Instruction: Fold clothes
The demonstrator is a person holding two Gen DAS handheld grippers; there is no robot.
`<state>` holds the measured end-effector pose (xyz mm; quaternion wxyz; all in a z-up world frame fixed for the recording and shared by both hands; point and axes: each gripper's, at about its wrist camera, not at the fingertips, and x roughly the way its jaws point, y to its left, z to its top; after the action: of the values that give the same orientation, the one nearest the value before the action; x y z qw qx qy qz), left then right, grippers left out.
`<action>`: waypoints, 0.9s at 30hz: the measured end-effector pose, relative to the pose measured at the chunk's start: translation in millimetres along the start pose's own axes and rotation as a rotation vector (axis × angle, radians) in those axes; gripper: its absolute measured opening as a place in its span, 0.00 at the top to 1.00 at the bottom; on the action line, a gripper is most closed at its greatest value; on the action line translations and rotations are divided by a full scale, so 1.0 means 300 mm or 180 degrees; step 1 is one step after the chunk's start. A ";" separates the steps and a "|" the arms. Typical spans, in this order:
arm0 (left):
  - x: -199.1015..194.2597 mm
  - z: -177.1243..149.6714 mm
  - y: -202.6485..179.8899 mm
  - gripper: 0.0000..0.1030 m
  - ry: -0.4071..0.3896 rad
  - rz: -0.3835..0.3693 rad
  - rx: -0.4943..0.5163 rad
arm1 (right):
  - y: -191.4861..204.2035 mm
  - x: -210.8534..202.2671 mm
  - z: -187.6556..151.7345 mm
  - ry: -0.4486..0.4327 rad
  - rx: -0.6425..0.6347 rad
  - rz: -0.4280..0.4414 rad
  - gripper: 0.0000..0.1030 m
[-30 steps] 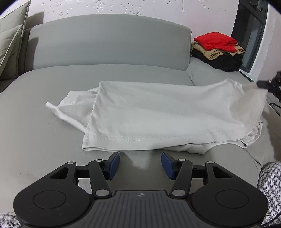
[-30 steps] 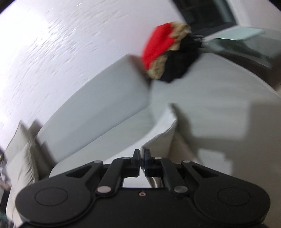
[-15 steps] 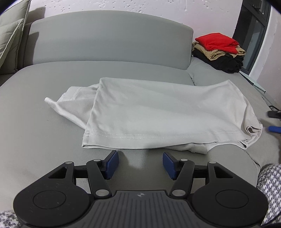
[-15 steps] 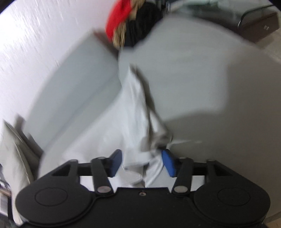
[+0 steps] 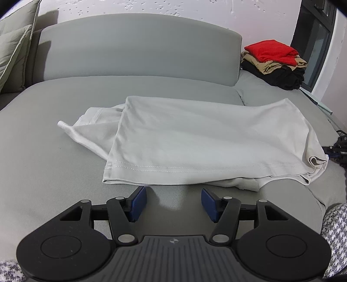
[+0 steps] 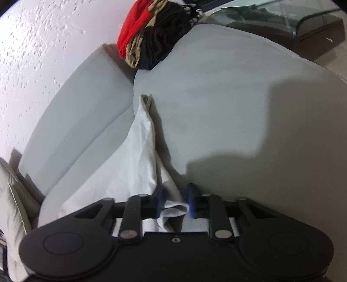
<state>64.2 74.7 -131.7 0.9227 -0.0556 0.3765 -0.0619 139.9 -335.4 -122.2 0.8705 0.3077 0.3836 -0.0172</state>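
Observation:
A pale grey shirt [image 5: 206, 138] lies folded across the grey sofa seat [image 5: 43, 173], with one sleeve sticking out to the left. My left gripper [image 5: 173, 204] hovers open just before the shirt's near hem, nothing between its blue pads. In the right wrist view the shirt [image 6: 134, 169] runs away from me as a narrow ridge. My right gripper [image 6: 174, 201] is at the shirt's right corner. Its jaws are closing, still apart, with a loose fold of that corner between the pads. Part of the right gripper shows at the edge of the left wrist view [image 5: 338, 147].
A stack of folded clothes [image 5: 273, 63], red on tan on black, sits at the sofa's far right end [image 6: 151, 36]. Pillows [image 5: 13, 50] lean at the far left. A glass-topped table [image 6: 282, 19] stands beyond the sofa. Checked fabric [image 5: 336, 227] is at the lower right.
The right gripper let go of the lifted right edge, which dropped flat on the seat. It then sank to the shirt's right corner and its jaws narrowed around a fold. The left gripper stayed put.

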 end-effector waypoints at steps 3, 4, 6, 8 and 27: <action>-0.002 -0.001 0.006 0.44 -0.0002 -0.0012 -0.0036 | 0.016 -0.107 -0.025 -0.0451 -0.0143 -0.0177 0.99; -0.001 -0.001 0.009 0.44 -0.0001 -0.0017 -0.0046 | 0.014 -0.123 -0.030 -0.0511 -0.0149 -0.0265 0.99; 0.001 -0.001 0.010 0.44 0.0000 -0.0016 -0.0047 | 0.000 -0.127 -0.033 -0.0519 -0.0119 -0.0446 0.99; -0.001 -0.002 0.014 0.44 -0.0002 -0.0022 -0.0057 | -0.011 -0.129 -0.038 -0.0527 -0.0088 -0.0583 0.99; 0.088 0.129 0.205 0.74 0.0190 0.0232 -0.0681 | 0.257 0.050 -0.148 0.0137 -0.0751 -0.0086 0.79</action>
<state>114.5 133.3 -131.4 0.9015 -0.1381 0.4100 0.0106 141.9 -245.3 -115.0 0.8920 0.1983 0.4057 0.0230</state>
